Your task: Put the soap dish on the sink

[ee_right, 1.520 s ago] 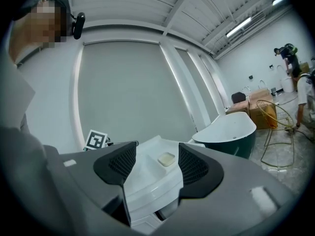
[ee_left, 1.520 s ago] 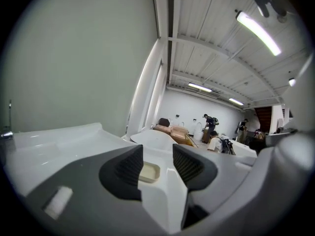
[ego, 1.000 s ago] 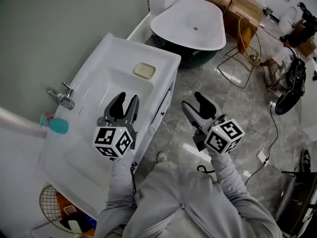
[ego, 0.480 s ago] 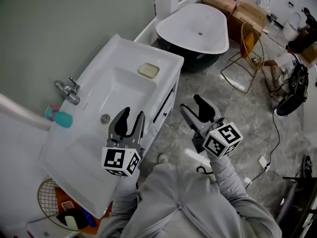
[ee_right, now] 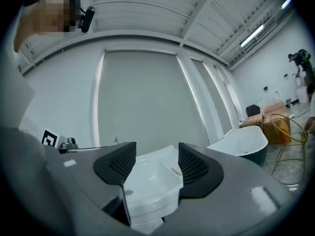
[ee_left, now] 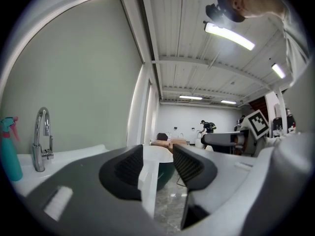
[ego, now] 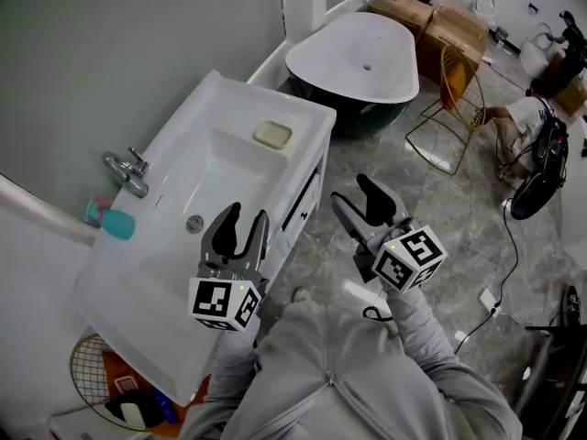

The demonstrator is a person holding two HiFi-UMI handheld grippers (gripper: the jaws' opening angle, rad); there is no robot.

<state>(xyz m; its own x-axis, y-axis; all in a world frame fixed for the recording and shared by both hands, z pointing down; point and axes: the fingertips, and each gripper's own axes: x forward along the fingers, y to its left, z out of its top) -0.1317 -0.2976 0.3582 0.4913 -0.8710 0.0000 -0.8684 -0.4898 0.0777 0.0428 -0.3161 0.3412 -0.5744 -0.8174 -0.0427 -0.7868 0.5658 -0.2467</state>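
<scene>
The cream soap dish [ego: 273,135] rests on the far right corner of the white sink [ego: 174,287], beside the basin. It also shows small between the right jaws as the soap dish [ee_right: 176,169] on the sink [ee_right: 147,183]. My left gripper [ego: 245,216] hovers over the sink's front edge, open and empty. My right gripper [ego: 351,191] is held over the floor to the right of the sink, also open and empty. In the left gripper view the left gripper [ee_left: 152,162] points along the sink rim [ee_left: 146,178] with nothing between the jaws.
A chrome faucet [ego: 124,172] and a teal spray bottle [ego: 108,221] stand at the sink's left. A white bathtub [ego: 353,58], cardboard boxes [ego: 440,16] and a yellow wire stand [ego: 454,90] lie beyond. A person [ego: 527,108] crouches far right near a fan [ego: 532,191].
My left gripper has drawn back from over the basin toward the sink's front edge. The right gripper has barely moved. The soap dish stays in place.
</scene>
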